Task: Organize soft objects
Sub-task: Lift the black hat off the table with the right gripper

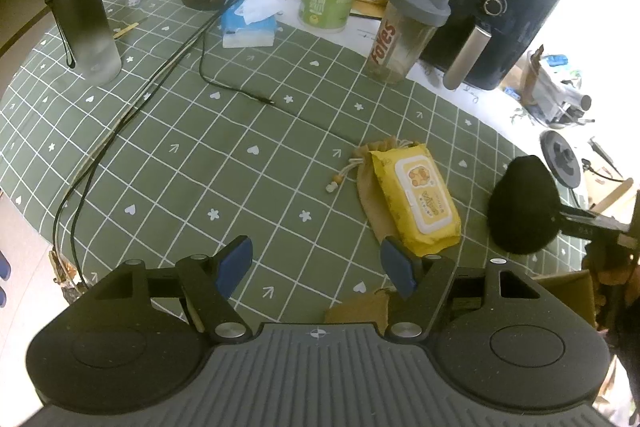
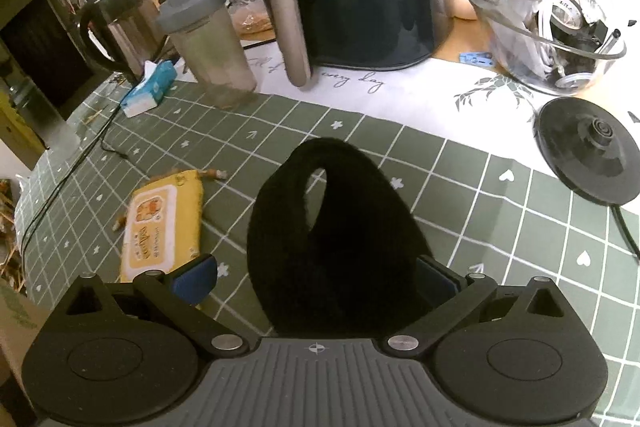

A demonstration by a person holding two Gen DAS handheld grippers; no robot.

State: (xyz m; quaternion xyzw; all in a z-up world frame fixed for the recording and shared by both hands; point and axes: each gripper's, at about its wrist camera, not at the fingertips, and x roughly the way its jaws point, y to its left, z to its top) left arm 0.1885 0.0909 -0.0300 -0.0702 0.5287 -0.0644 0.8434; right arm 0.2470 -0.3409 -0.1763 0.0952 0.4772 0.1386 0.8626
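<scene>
The right gripper (image 2: 316, 277) stands spread as wide as it goes, the black soft object (image 2: 332, 227) sitting between its fingers; the left pad clearly stands off it. That black piece rests on the green checked tablecloth (image 1: 200, 163), just right of the yellow wipes pack (image 1: 416, 199). The wipes pack lies on a tan drawstring pouch (image 1: 370, 183). The left gripper (image 1: 316, 267) hangs spread, empty, just near of the pack.

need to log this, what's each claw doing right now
left claw: open, holding nothing
right claw: open wide, black soft thing between its fingers, not pinched
</scene>
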